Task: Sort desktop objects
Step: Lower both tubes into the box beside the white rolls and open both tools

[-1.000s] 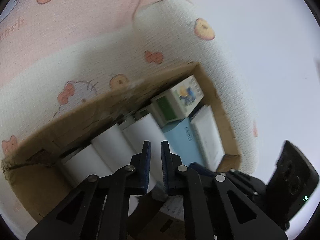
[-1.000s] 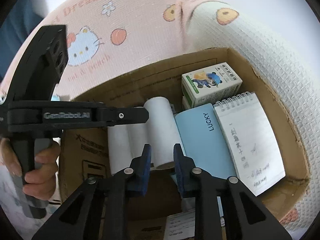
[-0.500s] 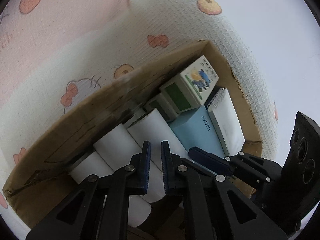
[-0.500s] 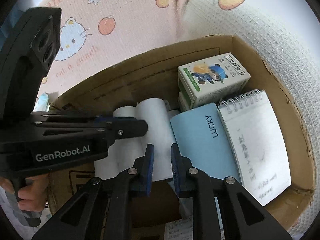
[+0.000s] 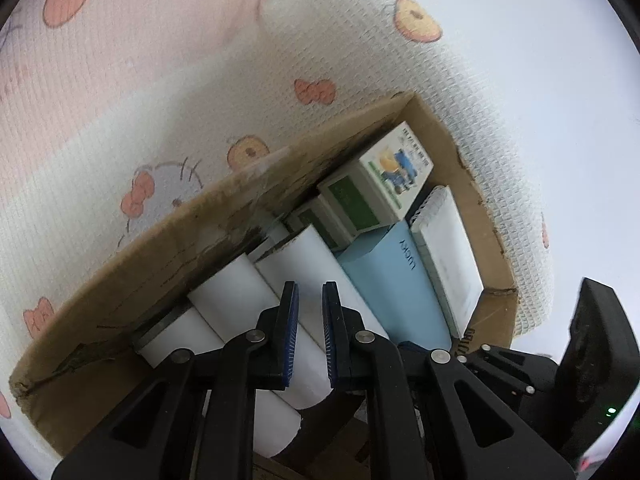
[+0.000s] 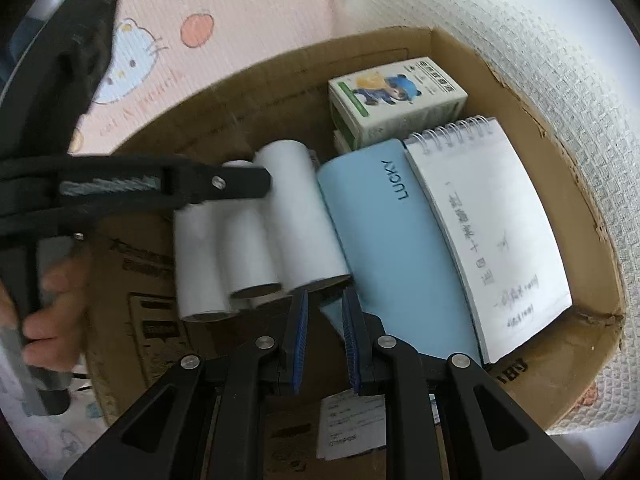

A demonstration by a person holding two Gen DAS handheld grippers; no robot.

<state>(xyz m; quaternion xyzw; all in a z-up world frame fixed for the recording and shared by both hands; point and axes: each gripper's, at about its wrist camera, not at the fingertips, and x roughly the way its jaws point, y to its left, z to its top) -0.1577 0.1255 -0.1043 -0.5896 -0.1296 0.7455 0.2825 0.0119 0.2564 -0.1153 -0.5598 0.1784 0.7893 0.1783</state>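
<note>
A cardboard box [image 6: 520, 80] holds three white paper rolls [image 6: 296, 216], a blue "LUCKY" notebook [image 6: 392, 248], a white spiral notepad [image 6: 488, 232] and small green-and-white cartons [image 6: 396, 100]. My right gripper [image 6: 324, 304] hovers over the box's near side, jaws nearly closed with a small gap, holding nothing. My left gripper [image 5: 308, 296] hangs over the rolls [image 5: 304, 268], jaws nearly closed, empty; it also shows in the right wrist view [image 6: 240, 180]. The notebook [image 5: 392, 280], notepad [image 5: 448, 252] and cartons [image 5: 380, 188] show in the left wrist view.
The box [image 5: 120, 280] rests on a pink and white Hello Kitty cloth [image 6: 160, 40], also seen in the left wrist view [image 5: 160, 100]. A paper label [image 6: 352, 428] lies on the box's near flap. A hand [image 6: 52, 312] grips the left gripper's handle.
Both grippers have moved closer over the box. The left gripper slid further over the rolls. Both stay nearly closed and empty.
</note>
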